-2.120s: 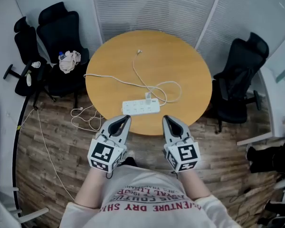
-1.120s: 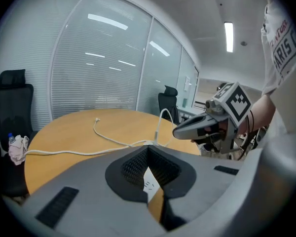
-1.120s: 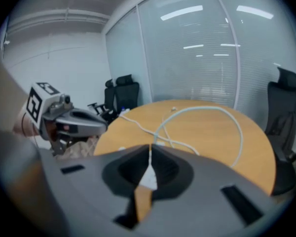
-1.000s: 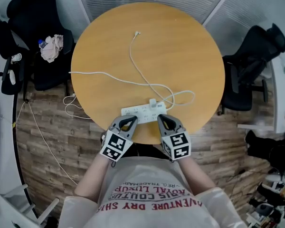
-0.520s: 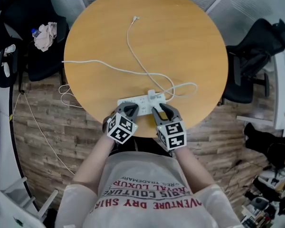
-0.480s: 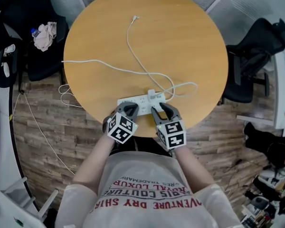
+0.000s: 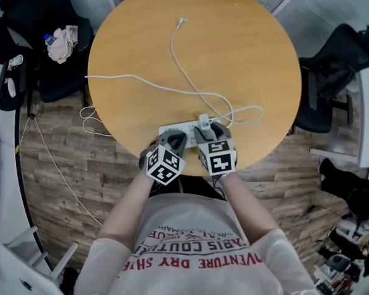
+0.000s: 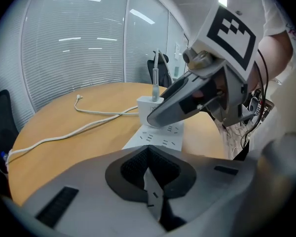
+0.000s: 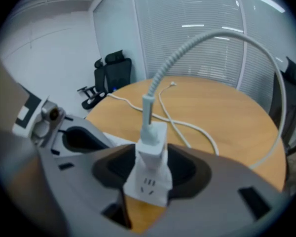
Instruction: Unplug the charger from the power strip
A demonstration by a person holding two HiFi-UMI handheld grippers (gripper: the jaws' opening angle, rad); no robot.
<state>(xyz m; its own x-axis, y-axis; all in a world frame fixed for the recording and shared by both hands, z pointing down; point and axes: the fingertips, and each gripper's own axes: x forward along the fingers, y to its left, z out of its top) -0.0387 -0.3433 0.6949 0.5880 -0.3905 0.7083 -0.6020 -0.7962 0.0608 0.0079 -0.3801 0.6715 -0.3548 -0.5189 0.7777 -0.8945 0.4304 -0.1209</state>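
Observation:
A white power strip (image 7: 183,129) lies near the front edge of the round wooden table (image 7: 141,48). A white charger (image 7: 203,123) stands plugged into its right part, and its cable (image 7: 190,78) runs off across the table. My right gripper (image 7: 209,132) is open and its jaws have just been opening. The charger (image 9: 150,149) stands between them with dark gaps on both sides. My left gripper (image 7: 174,141) is shut and sits low over the strip's left part (image 8: 158,135), which shows under its tips (image 8: 148,149). The right gripper's finger (image 8: 172,107) shows beside the charger (image 8: 147,105).
The strip's own cord (image 7: 117,78) runs left over the table's edge to the wooden floor. Black office chairs stand at the left (image 7: 55,60) and right (image 7: 335,72). A cloth and a bottle (image 7: 61,42) lie on the left chair. Glass walls with blinds are behind.
Both grippers have come down and forward onto the power strip. The right gripper's jaws have opened and now straddle the charger. The left gripper has stayed shut.

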